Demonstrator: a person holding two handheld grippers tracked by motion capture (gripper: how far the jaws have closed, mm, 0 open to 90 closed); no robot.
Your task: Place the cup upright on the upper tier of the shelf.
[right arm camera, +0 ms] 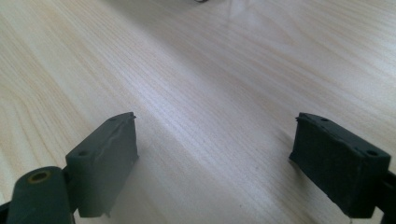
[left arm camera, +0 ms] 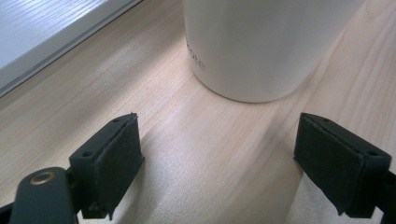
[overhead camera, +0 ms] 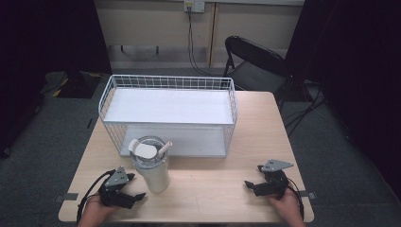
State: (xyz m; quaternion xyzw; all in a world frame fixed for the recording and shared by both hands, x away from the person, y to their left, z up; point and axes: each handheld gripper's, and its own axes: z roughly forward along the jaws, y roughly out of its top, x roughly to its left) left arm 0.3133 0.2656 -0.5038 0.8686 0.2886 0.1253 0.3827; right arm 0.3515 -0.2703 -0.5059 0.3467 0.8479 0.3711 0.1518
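the left gripper (overhead camera: pixel 135 196) is sitting low on the table (overhead camera: pixel 222 187) with its jaws spread wide and nothing between them, pointing at the base of the white tumbler (overhead camera: pixel 152 169), which is standing just beside it and not touching it; in the left gripper view the tumbler (left arm camera: pixel 254 44) is showing a little ahead of the black pads (left arm camera: pixel 114 156), roughly centred on the gap, with bare wood between. this is looking like the approach before a grasp: the gripper is lined up but not yet around the cup. the next move is probably calling for the left gripper to slide forward until the pads are flanking the tumbler's wall, then close gently and squarely, since the body is wide and is nearly filling the opening, so a skewed entry could nudge or tip it

the right gripper (overhead camera: pixel 255 185) is resting well apart from the tumbler, toward the other end of the table's near edge, also gaping open and empty; its own view is showing open pads (right arm camera: pixel 105 161) over plain wood grain

the tumbler is standing upright just in front of the white wire rack (overhead camera: pixel 168 116), near the rack's lower shelf opening. it is smooth, white and slightly tapered, with faint grey lettering low on its side, a clear lid (overhead camera: pixel 150 150) and a pale straw (overhead camera: pixel 164 149) leaning out of it, plus a white flap on top. whether it is holding liquid is not possible to tell
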